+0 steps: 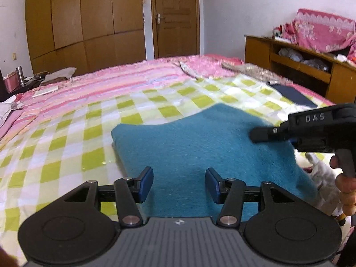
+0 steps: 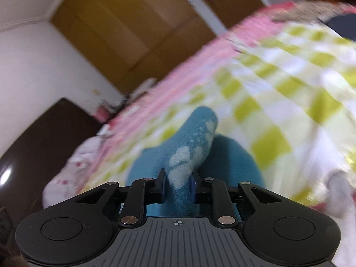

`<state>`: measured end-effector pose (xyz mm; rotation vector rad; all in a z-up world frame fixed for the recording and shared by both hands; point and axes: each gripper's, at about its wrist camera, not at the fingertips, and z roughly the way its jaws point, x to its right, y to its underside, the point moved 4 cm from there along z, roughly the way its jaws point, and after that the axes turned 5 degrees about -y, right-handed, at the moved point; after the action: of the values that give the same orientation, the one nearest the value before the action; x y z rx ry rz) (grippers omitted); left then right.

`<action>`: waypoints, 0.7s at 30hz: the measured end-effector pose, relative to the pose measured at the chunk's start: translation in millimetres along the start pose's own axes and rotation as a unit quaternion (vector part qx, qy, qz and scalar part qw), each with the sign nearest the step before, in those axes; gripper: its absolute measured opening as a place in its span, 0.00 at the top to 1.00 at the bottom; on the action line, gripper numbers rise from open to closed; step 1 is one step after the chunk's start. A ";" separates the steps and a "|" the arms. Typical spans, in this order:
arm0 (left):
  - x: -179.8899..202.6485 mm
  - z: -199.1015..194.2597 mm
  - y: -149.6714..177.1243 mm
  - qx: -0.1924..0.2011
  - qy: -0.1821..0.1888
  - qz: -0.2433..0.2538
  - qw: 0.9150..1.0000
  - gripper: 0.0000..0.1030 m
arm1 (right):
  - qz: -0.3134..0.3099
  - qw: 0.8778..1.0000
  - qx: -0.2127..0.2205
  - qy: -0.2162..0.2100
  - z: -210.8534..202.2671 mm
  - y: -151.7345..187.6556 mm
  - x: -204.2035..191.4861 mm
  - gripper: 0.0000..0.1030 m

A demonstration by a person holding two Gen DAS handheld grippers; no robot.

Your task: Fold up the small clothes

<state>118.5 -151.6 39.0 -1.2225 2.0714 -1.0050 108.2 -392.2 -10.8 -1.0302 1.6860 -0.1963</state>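
Bright, even room light; fisheye bends the wardrobe point(image 1: 84, 17) and corners go dark. Right view is motion-blurred (bed point(image 2: 278, 84) smeared); left stays mostly sharp.

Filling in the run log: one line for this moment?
left gripper: open above teal garment | right gripper: shut on teal garment fold | surface: checked sheet

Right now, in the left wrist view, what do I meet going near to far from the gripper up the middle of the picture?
left gripper, standing open → teal garment → green-checked sheet → pink striped bedding → wooden door.
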 end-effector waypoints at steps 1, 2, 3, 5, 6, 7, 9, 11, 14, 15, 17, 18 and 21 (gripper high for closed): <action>3.8 6.3 2.3 -0.010 -0.001 0.005 1.000 0.45 | 0.000 1.000 -0.005 0.018 2.2 1.2 6.1 0.81; 7.3 12.1 5.2 -0.018 -0.002 0.007 1.000 0.45 | -0.013 0.999 -0.011 0.043 5.6 4.0 8.8 0.81; 11.2 14.9 7.0 -0.021 -0.007 0.011 1.000 0.45 | -0.031 0.998 -0.014 0.059 8.3 6.9 7.1 0.81; 17.0 16.6 8.2 -0.021 -0.018 0.027 0.999 0.45 | -0.068 0.994 -0.017 0.083 14.7 13.4 1.7 0.81; 19.3 16.3 8.1 -0.021 -0.021 0.032 0.999 0.45 | -0.077 0.992 -0.019 0.094 17.6 15.4 1.7 0.82; 21.0 16.3 8.3 -0.021 -0.021 0.034 0.999 0.45 | -0.079 0.991 -0.020 0.103 19.8 16.7 3.5 0.82; 22.7 17.5 7.7 -0.023 -0.019 0.035 0.999 0.45 | -0.092 0.989 -0.018 0.118 21.8 18.2 5.2 0.82; 24.1 18.7 7.2 -0.026 -0.021 0.037 0.999 0.44 | -0.108 0.985 -0.014 0.131 20.8 23.2 3.8 0.82; 26.5 18.7 6.8 -0.029 -0.028 0.043 0.998 0.43 | -0.138 0.979 -0.009 0.149 21.9 25.9 -1.4 0.80; 26.4 18.3 7.0 -0.031 -0.029 0.043 0.998 0.43 | -0.142 0.978 -0.008 0.151 22.0 26.4 -1.8 0.80; 25.2 17.8 5.9 -0.036 -0.030 0.036 0.998 0.41 | -0.138 0.979 -0.004 0.150 20.4 25.6 0.2 0.78; 25.1 17.9 5.4 -0.039 -0.030 0.032 0.998 0.40 | -0.138 0.979 -0.002 0.148 19.3 25.6 0.7 0.78; 21.4 15.3 5.4 -0.050 -0.030 0.019 0.998 0.39 | -0.148 0.978 0.008 0.145 16.5 25.8 -1.4 0.76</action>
<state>117.5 -174.0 24.2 -1.2427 2.1115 -0.8465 108.7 -369.6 -31.5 -1.2879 1.7769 -0.5774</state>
